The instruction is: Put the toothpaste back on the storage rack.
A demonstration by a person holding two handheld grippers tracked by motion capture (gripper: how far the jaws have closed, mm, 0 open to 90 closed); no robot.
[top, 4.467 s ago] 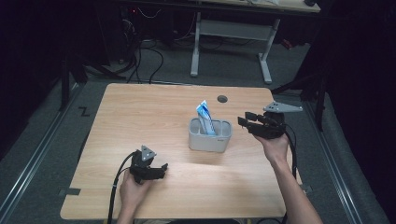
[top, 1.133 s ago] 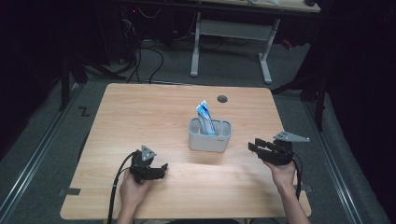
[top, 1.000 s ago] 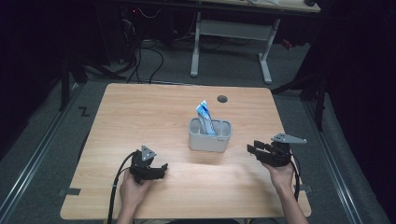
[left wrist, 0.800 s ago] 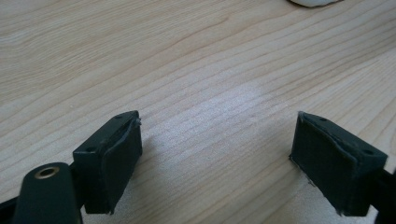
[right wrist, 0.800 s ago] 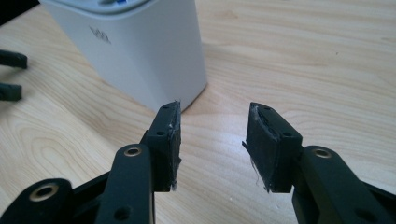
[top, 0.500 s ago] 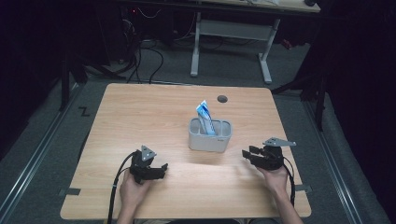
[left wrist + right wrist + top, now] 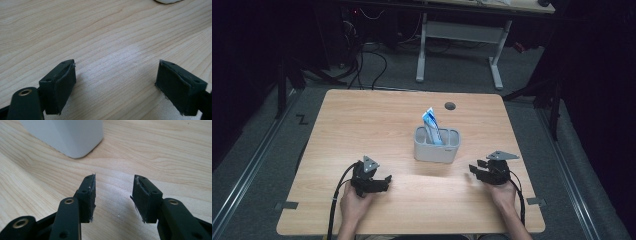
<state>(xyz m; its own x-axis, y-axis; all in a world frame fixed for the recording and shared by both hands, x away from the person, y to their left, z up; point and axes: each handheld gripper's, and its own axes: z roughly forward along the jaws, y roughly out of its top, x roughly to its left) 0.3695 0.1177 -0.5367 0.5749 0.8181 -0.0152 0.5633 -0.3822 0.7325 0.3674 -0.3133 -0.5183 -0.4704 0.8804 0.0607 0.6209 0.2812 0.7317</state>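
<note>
We hold the right gripper [image 7: 476, 171] low over the near right part of the wooden table [image 7: 362, 125], its jaws parted with only bare wood between them; they have just been opening a little wider. In the right gripper view its pads [image 7: 88, 195] point toward the rounded corner of the grey holder [image 7: 67, 135], which stands a short way ahead and to the left, apart from them. Our left gripper [image 7: 382, 182] rests at the near left of the table, released as well, its jaws spread wide over empty wood in the left gripper view. Between and beyond the two grippers, near the table's middle, stands the holder [image 7: 437, 145], upright, with a blue and white packet [image 7: 431, 125] sticking up out of its left compartment, leaning slightly. Farther back a small dark round hole [image 7: 450, 106] sits in the tabletop.
</note>
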